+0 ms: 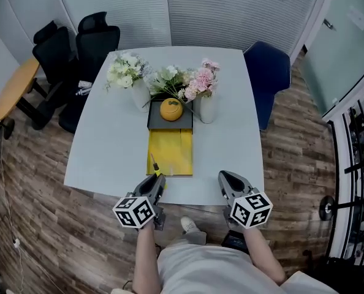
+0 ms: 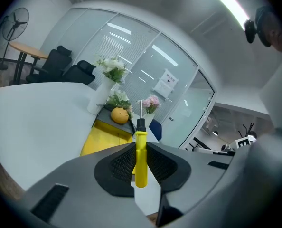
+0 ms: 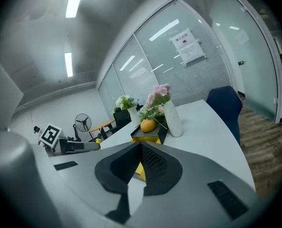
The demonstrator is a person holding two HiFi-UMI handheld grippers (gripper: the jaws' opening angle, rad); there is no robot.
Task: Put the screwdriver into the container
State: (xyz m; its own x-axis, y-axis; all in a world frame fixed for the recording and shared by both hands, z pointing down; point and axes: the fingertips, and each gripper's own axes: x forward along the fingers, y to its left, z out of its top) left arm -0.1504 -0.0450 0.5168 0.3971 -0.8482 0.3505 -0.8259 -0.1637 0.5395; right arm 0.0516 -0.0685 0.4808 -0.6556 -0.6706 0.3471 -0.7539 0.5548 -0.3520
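Observation:
My left gripper (image 1: 157,179) hovers at the table's near edge, shut on a yellow-handled screwdriver (image 1: 155,167). In the left gripper view the screwdriver (image 2: 140,156) stands upright between the pads, its black collar and metal shaft pointing toward the far side. Just ahead of it lies a flat yellow tray (image 1: 170,153), and behind that a dark grey container (image 1: 155,121) holding an orange round object (image 1: 171,109). My right gripper (image 1: 225,178) rests to the right of the yellow tray, jaws closed together with nothing between them (image 3: 140,145).
Three vases of flowers, white (image 1: 127,71), green-white (image 1: 166,78) and pink (image 1: 201,81), crowd the back of the grey container. The white table (image 1: 225,133) ends at my body. A blue chair (image 1: 266,72) stands right, black chairs (image 1: 78,48) left.

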